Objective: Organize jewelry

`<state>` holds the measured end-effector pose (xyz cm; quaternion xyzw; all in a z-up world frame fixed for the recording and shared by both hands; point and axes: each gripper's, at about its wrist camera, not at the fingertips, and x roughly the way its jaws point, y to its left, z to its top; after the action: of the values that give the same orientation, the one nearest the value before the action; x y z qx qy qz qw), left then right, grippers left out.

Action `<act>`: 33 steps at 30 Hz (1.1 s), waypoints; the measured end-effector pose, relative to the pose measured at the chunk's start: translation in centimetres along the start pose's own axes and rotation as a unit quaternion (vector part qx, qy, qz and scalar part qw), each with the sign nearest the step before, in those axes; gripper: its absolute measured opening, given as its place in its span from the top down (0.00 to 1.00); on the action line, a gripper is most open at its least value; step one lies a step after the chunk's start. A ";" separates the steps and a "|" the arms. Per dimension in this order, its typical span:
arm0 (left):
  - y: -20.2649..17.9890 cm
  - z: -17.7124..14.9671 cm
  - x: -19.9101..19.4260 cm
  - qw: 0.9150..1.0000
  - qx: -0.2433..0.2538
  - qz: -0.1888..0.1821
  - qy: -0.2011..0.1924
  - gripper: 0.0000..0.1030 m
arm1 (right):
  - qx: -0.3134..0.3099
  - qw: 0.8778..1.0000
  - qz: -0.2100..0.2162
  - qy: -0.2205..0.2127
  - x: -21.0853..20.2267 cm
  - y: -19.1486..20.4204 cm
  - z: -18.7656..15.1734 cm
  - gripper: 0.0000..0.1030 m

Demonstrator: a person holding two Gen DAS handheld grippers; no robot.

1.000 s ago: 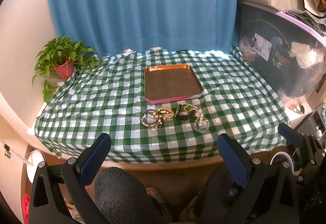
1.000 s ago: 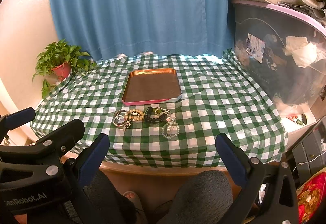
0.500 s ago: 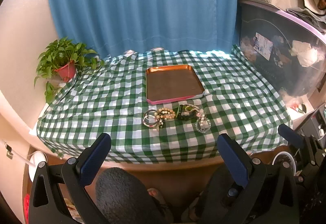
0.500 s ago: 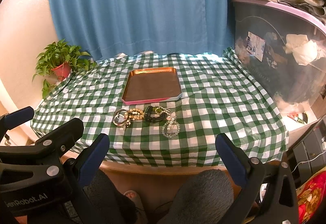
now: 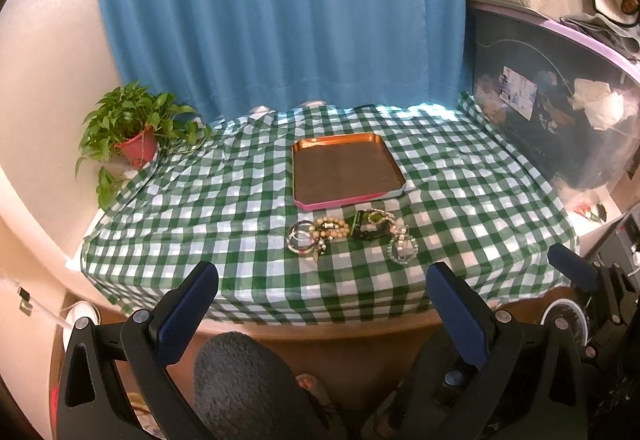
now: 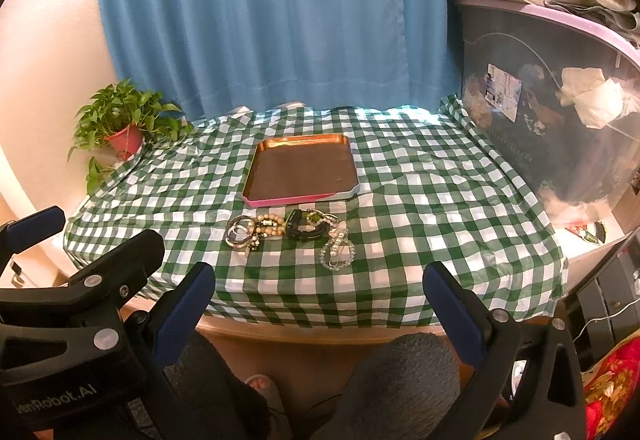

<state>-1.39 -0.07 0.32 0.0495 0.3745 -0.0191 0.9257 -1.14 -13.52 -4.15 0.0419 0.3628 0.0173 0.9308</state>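
A copper tray with a pink front rim (image 5: 338, 203) (image 6: 288, 199) sits mid-table, nothing in it. In front of it lies a row of jewelry: silver bangles (image 5: 302, 238) (image 6: 239, 232), a beige bead bracelet (image 5: 334, 228) (image 6: 269, 224), a black and green bracelet (image 5: 370, 226) (image 6: 306, 226) and a clear bead bracelet (image 5: 402, 250) (image 6: 338, 252). My left gripper (image 5: 322, 298) and right gripper (image 6: 320, 298) are both open and empty, held below and short of the table's front edge.
The table wears a green checked cloth (image 5: 240, 207) (image 6: 432, 207). A potted plant (image 5: 134, 127) (image 6: 122, 121) stands at the back left. A blue curtain (image 5: 280, 11) hangs behind. A large clear storage bin (image 6: 552, 111) borders the right side. My knees (image 6: 400, 380) are below the grippers.
Both views have shifted slightly: the table and jewelry sit a little lower and nearer in frame. Both grippers stay open. Nothing on the table has moved.
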 end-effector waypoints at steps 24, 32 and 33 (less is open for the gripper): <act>-1.6 -3.6 3.4 0.998 -0.007 -0.065 0.010 0.00 | -0.035 0.999 0.000 -0.015 1.2 -0.8 -2.2 0.00; -0.2 -4.8 12.4 0.994 0.000 -0.095 0.054 0.00 | -0.050 0.997 0.057 -0.017 8.5 -2.6 -4.6 0.00; 0.1 -5.0 13.4 0.993 0.000 -0.101 0.055 0.00 | -0.045 0.997 0.057 -0.010 9.5 -3.0 -4.7 0.00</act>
<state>4.83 0.61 -12.52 0.0123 0.4279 -0.1095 0.8971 2.66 -15.60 -14.28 0.0210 0.3492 0.0858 0.9329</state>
